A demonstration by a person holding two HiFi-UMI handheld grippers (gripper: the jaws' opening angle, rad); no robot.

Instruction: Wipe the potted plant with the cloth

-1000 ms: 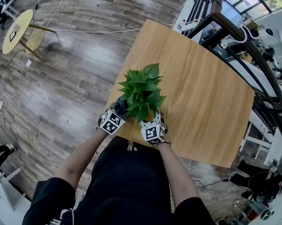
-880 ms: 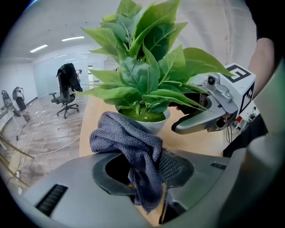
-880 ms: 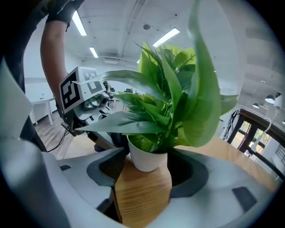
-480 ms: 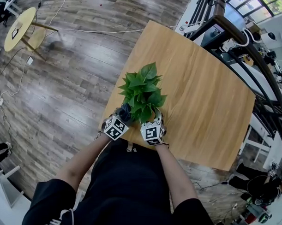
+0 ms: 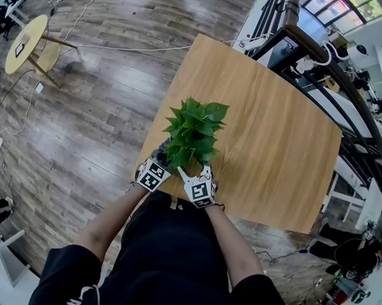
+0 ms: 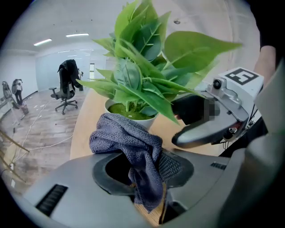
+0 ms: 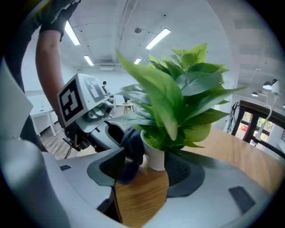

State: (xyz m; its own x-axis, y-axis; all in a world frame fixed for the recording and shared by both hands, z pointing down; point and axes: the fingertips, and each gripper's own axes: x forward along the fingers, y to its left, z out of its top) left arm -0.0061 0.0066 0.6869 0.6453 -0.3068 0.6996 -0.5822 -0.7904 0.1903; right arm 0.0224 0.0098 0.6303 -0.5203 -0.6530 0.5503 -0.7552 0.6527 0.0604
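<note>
Your left gripper is clamped on the grey cloth beside the potted plant; your right gripper's 2 jaws stand apart at its white pot.

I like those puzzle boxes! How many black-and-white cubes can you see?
2. One cube sits on the left tool, at the plant's left. The other cube sits on the right tool, beside the first. None seem hidden.

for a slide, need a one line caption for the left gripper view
Left gripper clamps a grey cloth by the white pot of a leafy green plant on a wooden table.
</note>
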